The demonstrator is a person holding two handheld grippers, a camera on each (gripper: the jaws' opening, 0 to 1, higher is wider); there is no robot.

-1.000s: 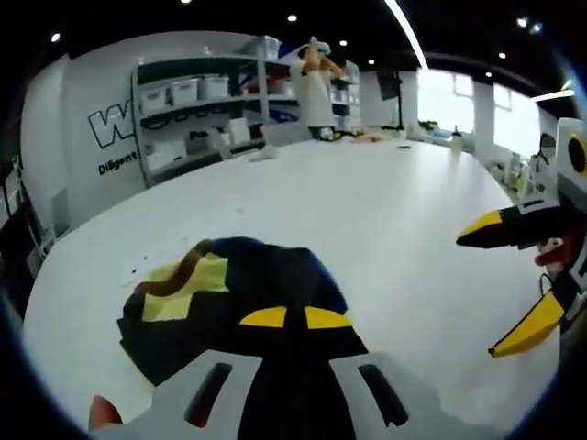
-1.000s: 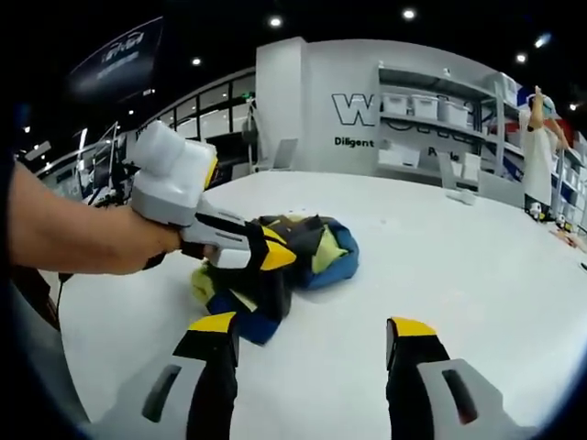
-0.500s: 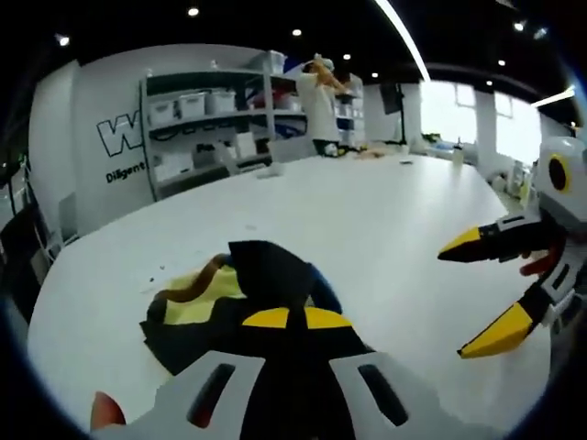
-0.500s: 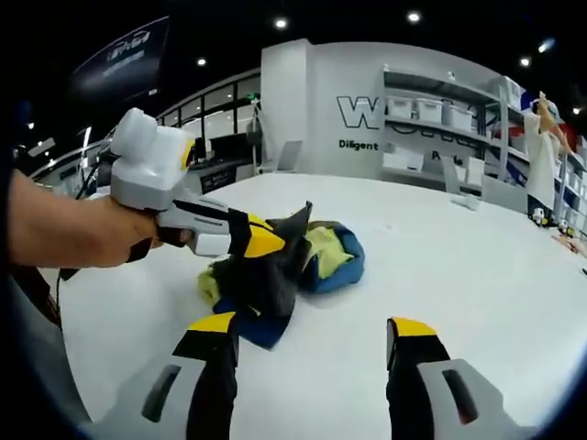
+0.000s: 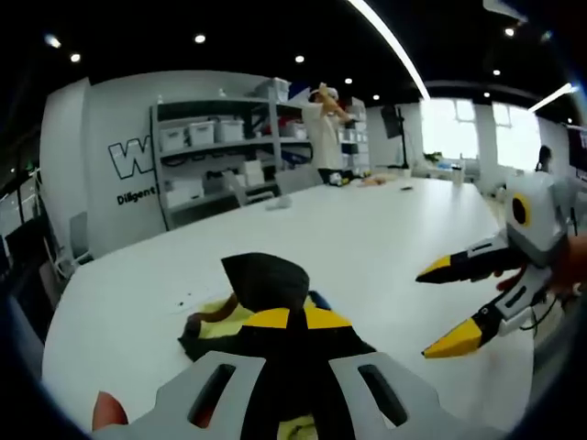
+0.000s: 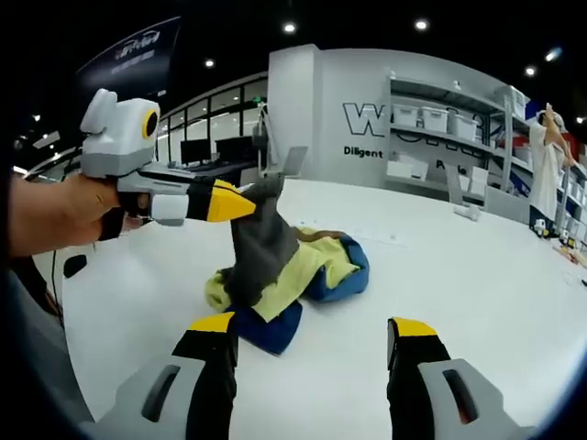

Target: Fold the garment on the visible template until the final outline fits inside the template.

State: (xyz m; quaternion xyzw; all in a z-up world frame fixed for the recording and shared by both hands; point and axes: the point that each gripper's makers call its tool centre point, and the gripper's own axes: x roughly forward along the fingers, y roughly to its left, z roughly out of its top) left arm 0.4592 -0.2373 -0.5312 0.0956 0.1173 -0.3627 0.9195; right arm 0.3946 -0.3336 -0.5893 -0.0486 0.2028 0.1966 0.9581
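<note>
At centre of the white table (image 6: 477,275), the garment (image 6: 293,275) lies crumpled in a heap of dark, yellow and blue cloth. In the right gripper view, the left gripper (image 6: 240,202) enters from 9 o'clock, its yellow-tipped jaws pinched on a dark fold of the garment and holding it lifted above the heap, the cloth hanging down to the pile. A hand (image 6: 55,215) grips its grey body. In the left gripper view, the left gripper (image 5: 289,318) shows its jaws closed together at 6 o'clock with the dark fold (image 5: 266,280) standing just past the tips and the yellow part below it.

The right gripper (image 6: 312,330) has its jaws spread wide with nothing between them; the garment lies beyond the left jaw, toward 11 o'clock, apart from both tips. In the left gripper view the right gripper (image 5: 449,302) sits at 3 o'clock, jaws parted, well clear of the cloth.

Shelving (image 6: 440,119) against the far wall carries white storage bins (image 6: 424,105); their contents cannot be told. A person (image 5: 326,133) stands beside the shelving.

Bare tabletop extends around the heap on all sides, widest toward 3 o'clock in the right gripper view.
</note>
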